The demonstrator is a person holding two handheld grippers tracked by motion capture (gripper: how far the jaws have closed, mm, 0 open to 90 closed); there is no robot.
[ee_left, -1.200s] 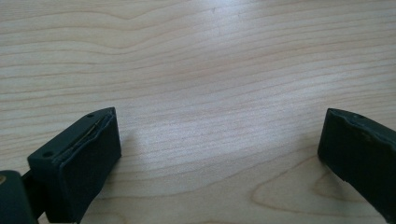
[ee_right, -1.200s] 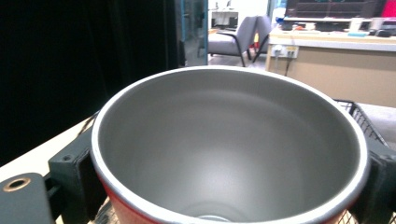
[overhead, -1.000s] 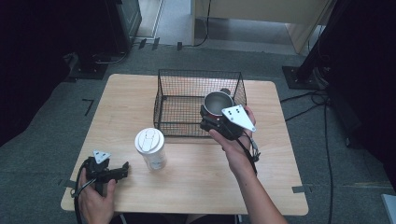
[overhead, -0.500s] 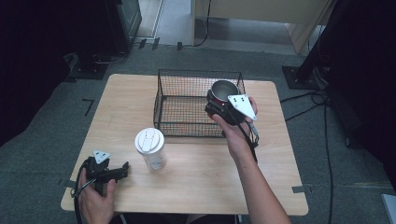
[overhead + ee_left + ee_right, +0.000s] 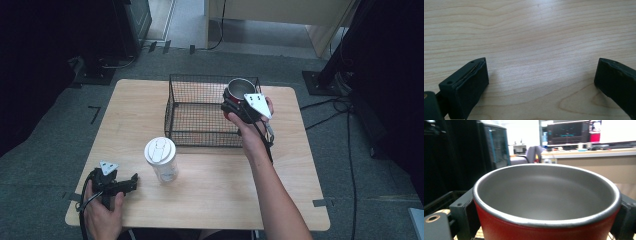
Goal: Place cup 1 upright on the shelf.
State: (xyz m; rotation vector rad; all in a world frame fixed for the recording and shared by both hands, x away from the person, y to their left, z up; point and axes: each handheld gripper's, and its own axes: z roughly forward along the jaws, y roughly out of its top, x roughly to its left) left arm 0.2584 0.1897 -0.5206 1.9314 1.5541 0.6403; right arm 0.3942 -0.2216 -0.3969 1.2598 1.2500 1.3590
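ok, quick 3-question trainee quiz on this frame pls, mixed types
1. True or false: the right tongs are shut on the red cup.
2. What does the left tongs hold? A) lidded cup B) nothing C) basket
3. Fill in: the lidded cup stands on the table, in front of the wire ____.

Key: 1 true; 2 B, open over bare wood; 3 basket.

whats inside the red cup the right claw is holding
Nothing that can be seen: in the right gripper view the red cup shows bare grey inner walls. Its very bottom is hidden behind the near rim. The right claw grips it from both sides.
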